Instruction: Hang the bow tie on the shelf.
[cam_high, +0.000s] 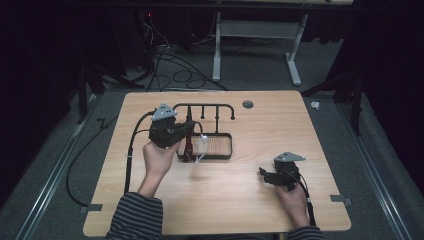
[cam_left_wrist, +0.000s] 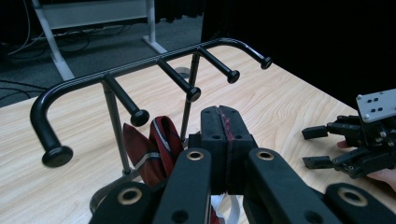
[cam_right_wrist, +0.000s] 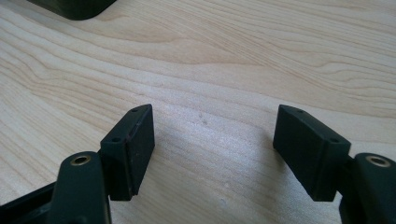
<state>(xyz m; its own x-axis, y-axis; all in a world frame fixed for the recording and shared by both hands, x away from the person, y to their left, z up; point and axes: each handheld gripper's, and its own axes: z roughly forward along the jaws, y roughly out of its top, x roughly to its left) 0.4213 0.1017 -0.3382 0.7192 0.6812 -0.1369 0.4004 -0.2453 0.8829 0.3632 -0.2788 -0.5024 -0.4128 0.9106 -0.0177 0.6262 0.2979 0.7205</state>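
A black rack (cam_high: 210, 107) stands on the far middle of the wooden table (cam_high: 250, 210), its top bar running left to right with curved-down ends. In the left gripper view its pegs (cam_left_wrist: 180, 81) jut off the bar toward the near side, each ending in a round knob. The rack's base is a dark tray (cam_high: 220, 146) with a ribbed wooden floor.

A red tie (cam_left_wrist: 156, 147) with grey and dark stripes hangs at the tray's near left corner, its long axis roughly upright. It shows in the high view as a dark red strip (cam_high: 189, 148) just below the left gripper (cam_high: 187, 127). Beside it a pale, translucent piece (cam_high: 201, 146) hangs too; what it is cannot be told.

The left gripper's jaws are pressed together, with a thin red line of cloth caught in the seam between them, so it grips the tie. The left hand (cam_high: 159, 157) holds it raised above the table, jaws pointing right toward the rack, with the striped sleeve (cam_high: 136, 217) coming in from the near edge.

The right gripper (cam_high: 265, 175) lies low at the near right, well apart from the rack, jaws pointing left. In the right gripper view its jaws are spread wide over bare wood, holding nothing. The right hand (cam_high: 294, 200) grasps it from the near side.
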